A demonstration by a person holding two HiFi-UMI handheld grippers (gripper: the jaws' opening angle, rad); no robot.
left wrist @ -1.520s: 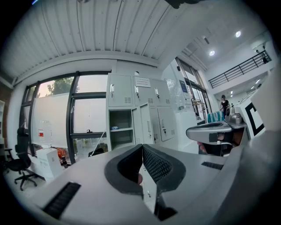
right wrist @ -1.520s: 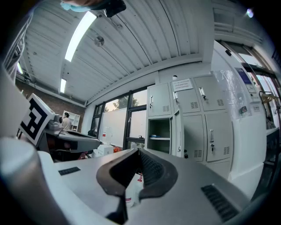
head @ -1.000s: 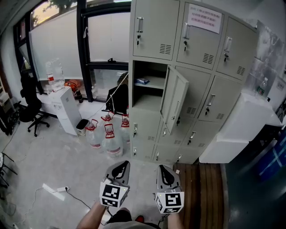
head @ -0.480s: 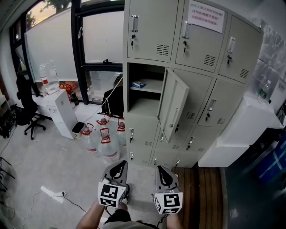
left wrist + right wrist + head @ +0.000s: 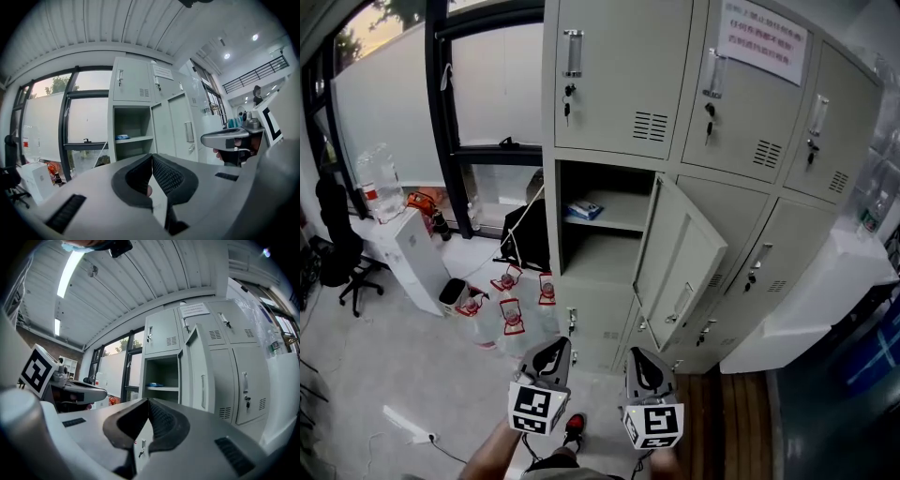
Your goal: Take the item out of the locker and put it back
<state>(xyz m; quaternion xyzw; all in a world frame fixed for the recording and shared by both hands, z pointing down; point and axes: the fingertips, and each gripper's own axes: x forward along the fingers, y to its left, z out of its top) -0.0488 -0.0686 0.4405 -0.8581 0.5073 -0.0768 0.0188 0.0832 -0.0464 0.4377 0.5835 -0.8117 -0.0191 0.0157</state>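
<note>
Grippers first: in the head view your left gripper and right gripper sit low, both pinched closed and empty. The grey metal locker looks way bigger than a second ago, so you've walked in close. The small blue-and-white packet lies untouched on the shelf behind the open door.

Left gripper view: jaws together, packet well ahead.

Right gripper view: same deal, nothing held. You're on the approach, I'd say, and the pickup isn't started.
</note>
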